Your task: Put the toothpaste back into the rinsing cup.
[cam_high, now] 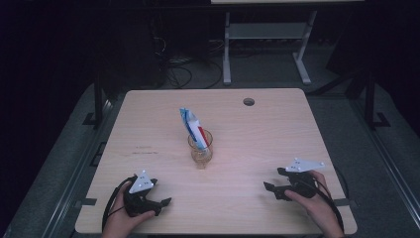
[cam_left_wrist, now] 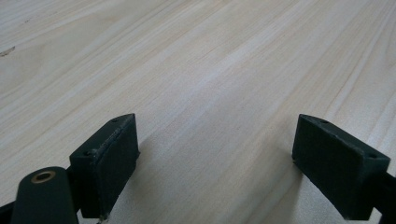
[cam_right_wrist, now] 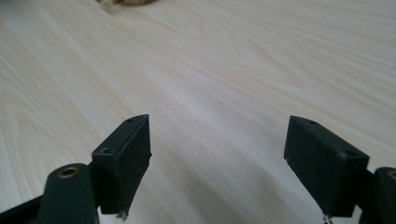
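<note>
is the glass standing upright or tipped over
Upright: the glass stands on the table with its rim up, a packet sticking out the top.

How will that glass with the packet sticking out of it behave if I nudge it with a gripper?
The glass looks small, clear and narrow-based, so it's probably light and may slide or tip. The packet leans out well above the rim, likely making it top-heavy toward that side. Being glass, it's probably slippery and breakable.
</note>
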`<state>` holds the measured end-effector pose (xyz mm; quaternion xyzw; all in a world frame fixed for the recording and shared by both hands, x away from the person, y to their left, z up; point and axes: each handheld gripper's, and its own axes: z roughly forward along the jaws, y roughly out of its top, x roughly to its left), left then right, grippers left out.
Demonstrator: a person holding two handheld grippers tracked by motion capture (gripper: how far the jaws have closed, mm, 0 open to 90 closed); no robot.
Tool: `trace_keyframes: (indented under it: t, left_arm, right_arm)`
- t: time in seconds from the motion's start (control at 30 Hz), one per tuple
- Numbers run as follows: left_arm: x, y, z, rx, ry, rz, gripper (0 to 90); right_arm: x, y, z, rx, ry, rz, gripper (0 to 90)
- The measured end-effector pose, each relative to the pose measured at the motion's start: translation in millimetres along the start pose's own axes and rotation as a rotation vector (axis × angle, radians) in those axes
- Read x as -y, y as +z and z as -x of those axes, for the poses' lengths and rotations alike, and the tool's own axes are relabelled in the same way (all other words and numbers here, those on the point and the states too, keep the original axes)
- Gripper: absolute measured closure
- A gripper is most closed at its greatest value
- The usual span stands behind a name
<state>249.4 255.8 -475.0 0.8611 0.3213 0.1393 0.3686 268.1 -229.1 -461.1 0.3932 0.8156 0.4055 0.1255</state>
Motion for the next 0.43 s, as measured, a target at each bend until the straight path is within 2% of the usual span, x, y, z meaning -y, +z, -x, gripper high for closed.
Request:
trace_keyframes:
  t: [0.2,0.43]
  left_arm:
    - [0.0,0.0,0.0,0.000,0.001,-0.001,13.7]
    - [0.1,-0.1,-0.2,-0.005,-0.003,0.000,13.7]
  right_arm:
    - [14.8,0.3,-5.8,0.039,-0.037,-0.040,19.7]
    - [19.8,4.9,-6.8,0.062,-0.060,-0.077,19.2]
